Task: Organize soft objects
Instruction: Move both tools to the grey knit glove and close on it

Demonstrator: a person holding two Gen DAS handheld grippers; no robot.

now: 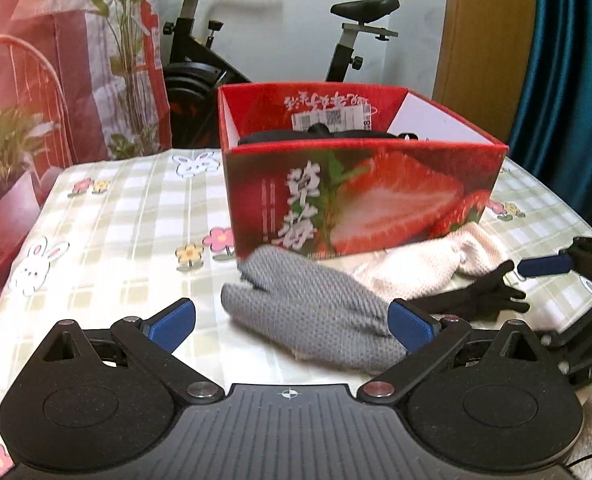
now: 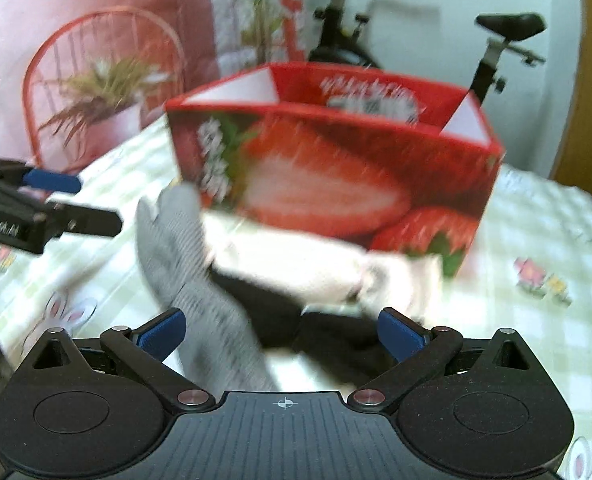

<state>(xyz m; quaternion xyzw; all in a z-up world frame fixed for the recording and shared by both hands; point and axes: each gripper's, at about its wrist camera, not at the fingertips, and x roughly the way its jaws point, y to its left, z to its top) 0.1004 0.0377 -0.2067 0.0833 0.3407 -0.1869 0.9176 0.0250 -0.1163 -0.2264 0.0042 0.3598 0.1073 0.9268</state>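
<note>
A red strawberry box (image 1: 352, 196) stands on the table, with dark soft items (image 1: 296, 136) inside. In front of it lie a grey knitted glove (image 1: 312, 304), a pale pink knitted piece (image 1: 420, 268) and a black glove (image 1: 480, 296). My left gripper (image 1: 291, 324) is open, its blue pads either side of the grey glove's near end. My right gripper (image 2: 281, 334) is open just above the black glove (image 2: 328, 336), with the grey glove (image 2: 191, 264) to its left. The box (image 2: 328, 176) and the pink piece (image 2: 308, 268) show blurred there. The right gripper also shows at the left wrist view's right edge (image 1: 552, 266).
The table wears a checked cloth with rabbits and flowers (image 1: 115, 216). Behind it stand an exercise bike (image 1: 336, 32), a red wire chair (image 1: 23, 80) and potted plants (image 1: 3, 152). A blue curtain (image 1: 576, 60) hangs at the right. The left gripper's fingers (image 2: 51, 182) show at the right wrist view's left.
</note>
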